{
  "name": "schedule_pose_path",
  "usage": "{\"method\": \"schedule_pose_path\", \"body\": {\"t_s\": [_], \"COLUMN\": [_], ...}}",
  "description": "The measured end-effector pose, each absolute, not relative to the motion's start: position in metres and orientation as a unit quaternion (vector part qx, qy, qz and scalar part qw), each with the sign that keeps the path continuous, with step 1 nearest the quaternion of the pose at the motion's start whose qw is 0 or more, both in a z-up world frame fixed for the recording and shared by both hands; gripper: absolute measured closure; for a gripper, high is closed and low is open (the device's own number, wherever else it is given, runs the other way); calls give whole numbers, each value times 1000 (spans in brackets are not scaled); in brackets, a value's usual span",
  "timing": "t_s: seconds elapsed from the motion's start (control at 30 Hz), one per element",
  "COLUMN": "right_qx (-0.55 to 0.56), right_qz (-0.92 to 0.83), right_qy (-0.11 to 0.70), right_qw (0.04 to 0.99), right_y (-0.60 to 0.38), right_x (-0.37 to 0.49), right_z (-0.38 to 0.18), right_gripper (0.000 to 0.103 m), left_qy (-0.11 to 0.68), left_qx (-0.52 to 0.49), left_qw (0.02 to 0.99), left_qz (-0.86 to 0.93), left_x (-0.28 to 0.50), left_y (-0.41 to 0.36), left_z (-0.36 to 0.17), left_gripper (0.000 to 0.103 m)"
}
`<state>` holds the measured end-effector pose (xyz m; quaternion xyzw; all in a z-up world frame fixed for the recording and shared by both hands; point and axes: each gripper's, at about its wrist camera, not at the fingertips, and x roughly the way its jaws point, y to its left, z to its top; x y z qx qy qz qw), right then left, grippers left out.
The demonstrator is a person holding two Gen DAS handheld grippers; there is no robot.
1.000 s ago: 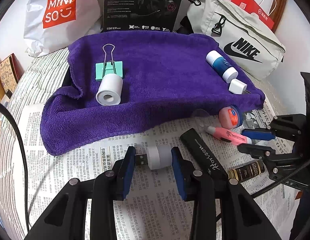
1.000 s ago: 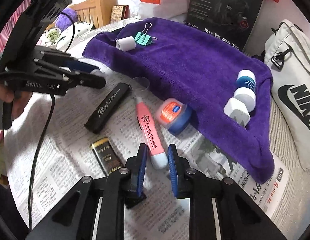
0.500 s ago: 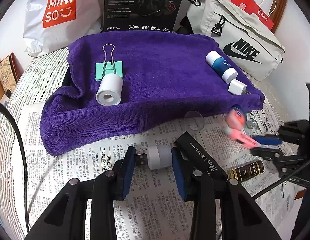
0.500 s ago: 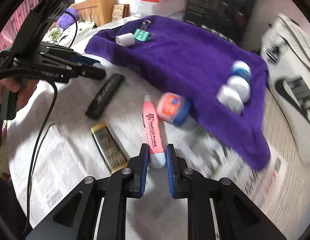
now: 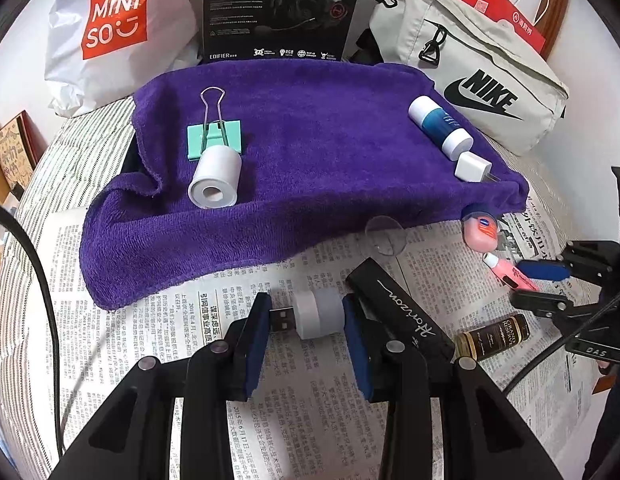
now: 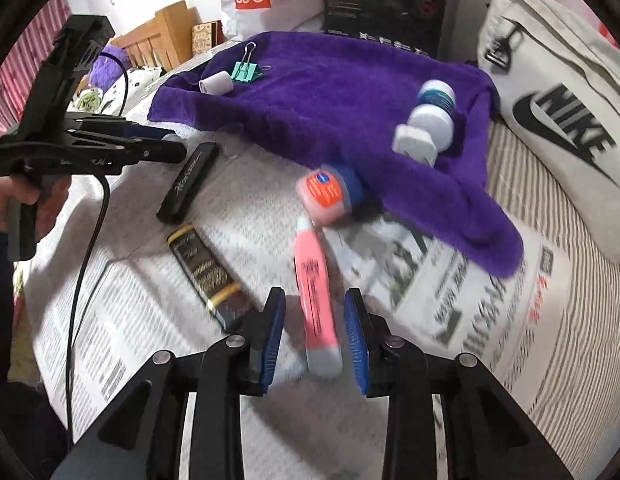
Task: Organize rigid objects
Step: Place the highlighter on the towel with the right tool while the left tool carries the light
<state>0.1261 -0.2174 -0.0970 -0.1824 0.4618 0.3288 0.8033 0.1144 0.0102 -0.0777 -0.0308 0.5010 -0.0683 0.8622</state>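
My left gripper [image 5: 306, 320] is shut on a small white USB plug-in adapter [image 5: 318, 314], held end to end just above the newspaper [image 5: 158, 280]. In the right wrist view my right gripper [image 6: 315, 304] straddles the lower end of a pink highlighter [image 6: 314, 280]. Its jaws are opening and a gap shows on each side of the pen. The highlighter [image 5: 506, 274] lies on the newspaper with its tip near a pink-lidded tin [image 6: 328, 192]. A purple towel [image 5: 310, 168] carries a mint binder clip [image 5: 214, 138], a white roll [image 5: 216, 178], a blue-and-white bottle [image 5: 440, 128] and a white charger [image 5: 472, 166].
A black Horizon case [image 5: 402, 316], a dark gold-lettered bar [image 5: 494, 334] and a clear disc [image 5: 386, 236] lie on the newspaper. Behind the towel stand a Miniso bag [image 5: 114, 28], a black box [image 5: 278, 8] and a Nike bag [image 5: 470, 64].
The right gripper closed on the highlighter, shifted it sideways toward the tin, and has now spread its jaws off it. The left gripper and its adapter stayed put.
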Motion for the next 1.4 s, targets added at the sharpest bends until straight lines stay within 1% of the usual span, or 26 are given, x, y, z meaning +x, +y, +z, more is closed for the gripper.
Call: {"method": "schedule_pose_path", "body": {"t_s": [0.03, 0.07, 0.1, 0.3, 0.43, 0.53, 0.8, 0.93, 1.4], "right_qx": [-187, -192, -195, -171, -143, -143, -102, -104, -84], "right_qz": [328, 327, 328, 299, 272, 262, 250, 248, 251], "right_qy": [460, 459, 458, 461, 480, 470, 475, 475, 470], "right_qw": [804, 804, 803, 818, 822, 831, 838, 838, 842], "right_y": [-215, -213, -212, -226, -239, -238, -245, -243, -240], "right_x": [127, 127, 126, 126, 131, 127, 120, 116, 121], "right_z": [-97, -97, -97, -92, -97, -98, -86, -81, -62], "right_gripper": [77, 78, 86, 86, 86, 86, 86, 86, 86], "left_qy": [502, 502, 502, 501, 499, 496, 487, 480, 472], "left_qx": [-30, -30, -29, -29, -20, -21, -37, -58, -61], "left_qw": [862, 862, 862, 862, 864, 866, 869, 871, 875], "left_qz": [-69, -69, -68, -66, -65, -65, -73, -83, -85], "left_x": [114, 115, 114, 112, 110, 110, 99, 94, 93], "left_y": [10, 10, 10, 9, 7, 7, 14, 22, 28], "left_z": [-78, -78, -78, -77, -78, -78, -69, -62, -47], "left_gripper": [68, 68, 68, 68, 68, 68, 68, 68, 68]}}
